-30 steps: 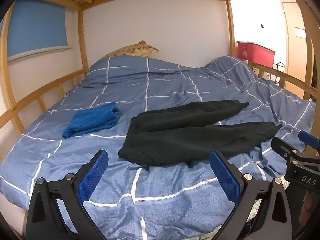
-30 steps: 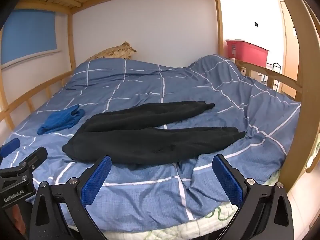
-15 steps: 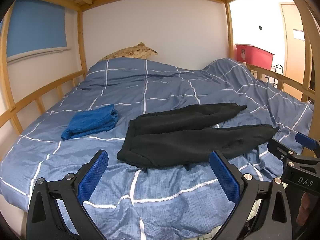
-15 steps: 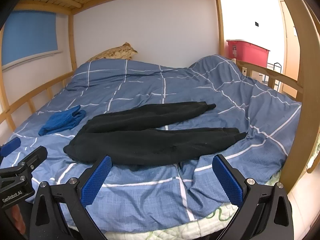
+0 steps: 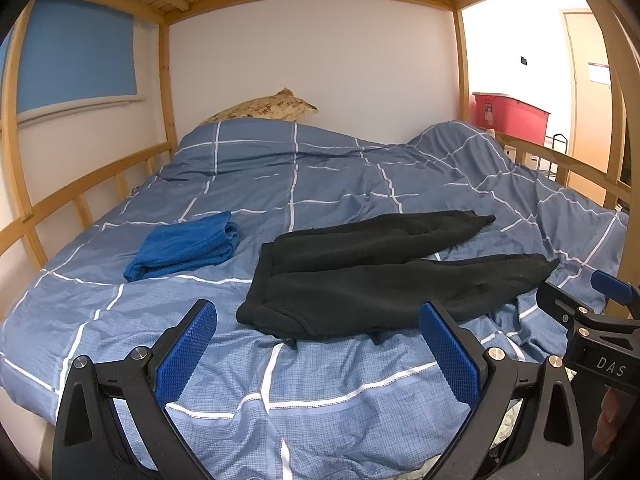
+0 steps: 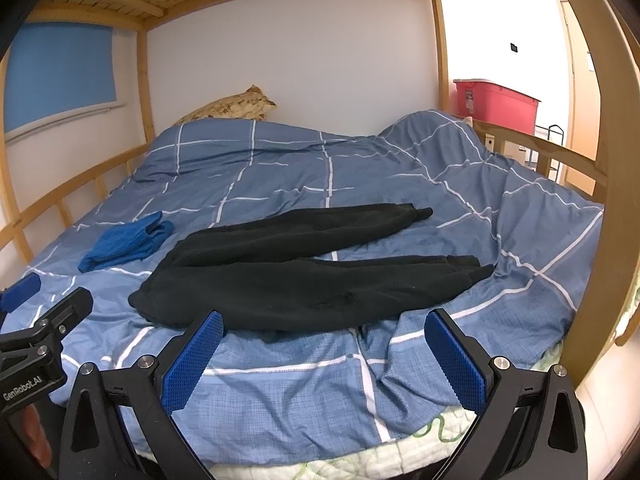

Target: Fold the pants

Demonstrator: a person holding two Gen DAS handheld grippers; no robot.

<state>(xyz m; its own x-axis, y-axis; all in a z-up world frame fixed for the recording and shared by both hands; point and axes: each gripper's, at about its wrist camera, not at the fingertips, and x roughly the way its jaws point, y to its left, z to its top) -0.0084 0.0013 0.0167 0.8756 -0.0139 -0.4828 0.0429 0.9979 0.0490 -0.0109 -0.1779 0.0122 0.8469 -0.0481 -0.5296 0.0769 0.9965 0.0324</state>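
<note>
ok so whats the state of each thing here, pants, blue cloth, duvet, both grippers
black pants: unfolded, laid flat on the duvet, legs spread apart
blue cloth: folded, lying apart from the pants
duvet: spread over the bed, wrinkled, bunched up at the far right
pillow: partly under the duvet
left gripper: open, empty
right gripper: open, empty

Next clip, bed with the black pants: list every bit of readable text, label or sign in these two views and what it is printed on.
"DAS" – on the black body of the right gripper, seen in the left wrist view.
"GenRobot.AI" – on the black body of the left gripper, seen in the right wrist view.
Label on the red storage bin: too small to read.
Paper notice on the door: blurred, unreadable.
</note>
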